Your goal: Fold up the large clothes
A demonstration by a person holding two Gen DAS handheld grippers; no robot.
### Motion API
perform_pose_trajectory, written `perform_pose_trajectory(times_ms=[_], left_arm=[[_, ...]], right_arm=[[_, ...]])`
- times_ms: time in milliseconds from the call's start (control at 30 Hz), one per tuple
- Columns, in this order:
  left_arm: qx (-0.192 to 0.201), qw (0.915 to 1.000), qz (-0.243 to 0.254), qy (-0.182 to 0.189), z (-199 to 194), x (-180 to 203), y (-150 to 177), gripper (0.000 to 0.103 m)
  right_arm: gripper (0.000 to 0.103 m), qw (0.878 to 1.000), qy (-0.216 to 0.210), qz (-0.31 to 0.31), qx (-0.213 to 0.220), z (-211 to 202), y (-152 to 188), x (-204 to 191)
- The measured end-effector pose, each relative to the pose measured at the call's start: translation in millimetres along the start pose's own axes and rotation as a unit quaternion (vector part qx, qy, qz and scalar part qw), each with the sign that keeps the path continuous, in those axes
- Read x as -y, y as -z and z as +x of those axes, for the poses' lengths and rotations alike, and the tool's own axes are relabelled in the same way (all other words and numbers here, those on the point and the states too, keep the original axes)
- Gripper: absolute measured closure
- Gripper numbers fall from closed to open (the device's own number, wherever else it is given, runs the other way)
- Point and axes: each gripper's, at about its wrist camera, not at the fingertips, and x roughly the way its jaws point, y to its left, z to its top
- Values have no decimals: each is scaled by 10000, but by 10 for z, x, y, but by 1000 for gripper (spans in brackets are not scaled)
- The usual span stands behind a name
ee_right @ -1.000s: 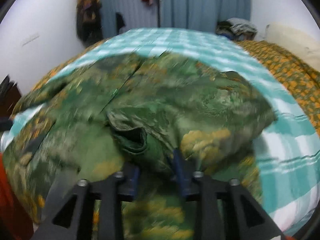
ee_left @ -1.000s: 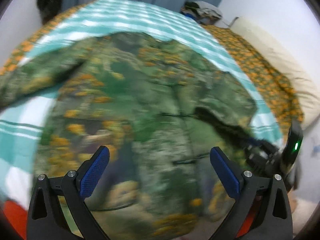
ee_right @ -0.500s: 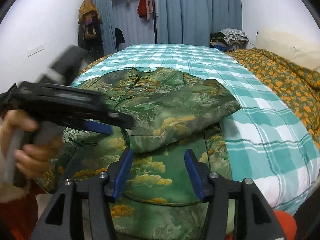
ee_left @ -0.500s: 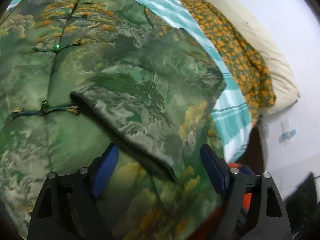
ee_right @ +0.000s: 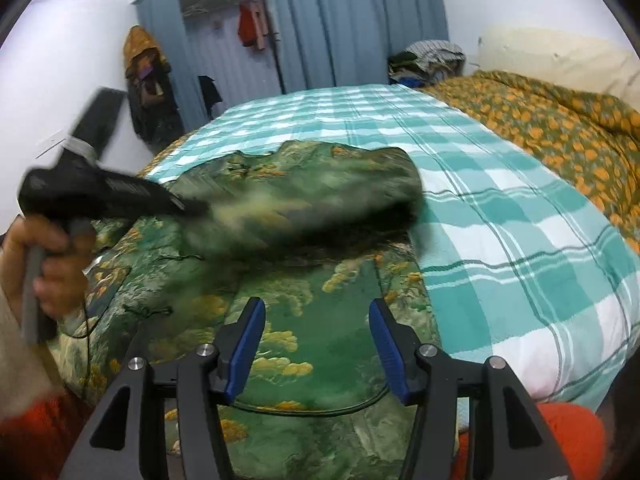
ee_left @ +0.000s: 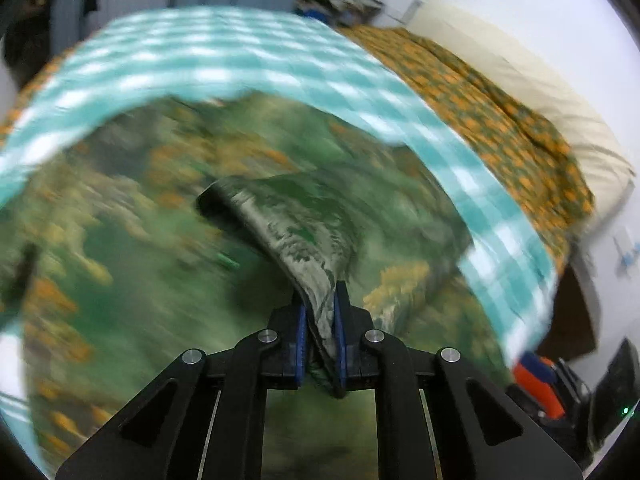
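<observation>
The green brocade jacket (ee_right: 320, 320) lay spread on the teal checked bedspread (ee_right: 500, 208), with its hem at the near edge of the bed and its collar toward the far side. One sleeve (ee_right: 320, 200) was lifted off the body of the jacket and looked blurred in the right wrist view. The left gripper (ee_left: 322, 320) had just been closing, and its blue pads were clamped on the edge of this sleeve; the cloth went up between them as a narrow fold. The person's left hand (ee_right: 44, 264) held the grip of this tool at the left of the scene. The right gripper (ee_right: 316, 344) hung over the near part of the jacket with its jaws apart, and nothing was between them; the fabric under them was only background.

I judged the cloth to be soft but rather thick, maybe padded, so it would bend in wide curves and not in sharp creases. The woven surface looked smooth and could slip from a shallow pinch. A good place to hold was a hemmed edge or the cuff, taken deep between the pads. The orange flowered quilt (ee_right: 560, 128) lay well apart at the right.
</observation>
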Motion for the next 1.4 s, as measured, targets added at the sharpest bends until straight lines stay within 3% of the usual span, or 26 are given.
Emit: perform_pose_trajectory(times_ms=[167,500,600,700,933,1167,1400], left_arm=[[-125,9984,-384,-405,215,-635,-190,93],[-186,9959,-639,-610,615,-871,209,87],[-186,9950,-763,-615,647,-952,275,84],[-124,9949,-873,-498,701,-1023,331,82],[36,9955,-807,-490,725,-1029,381,81],[116,9957,-712,-575,737,-991,409,81],[146,9960,-700,-531,741,-983,434,80]], right_arm=[[48,9999,12,-60,-148,289,-292,73],[48,9986,83,90,-506,1559,-1318,408],[48,9959,11,-146,-893,1991,-1351,401],[48,9876,-7,-313,-1541,2391,-1185,418],[48,9753,-113,-278,-2190,2567,-1323,477],[48,9762,99,-59,-2166,2921,-1883,537],[48,9684,266,508,-2425,3482,-2117,650]])
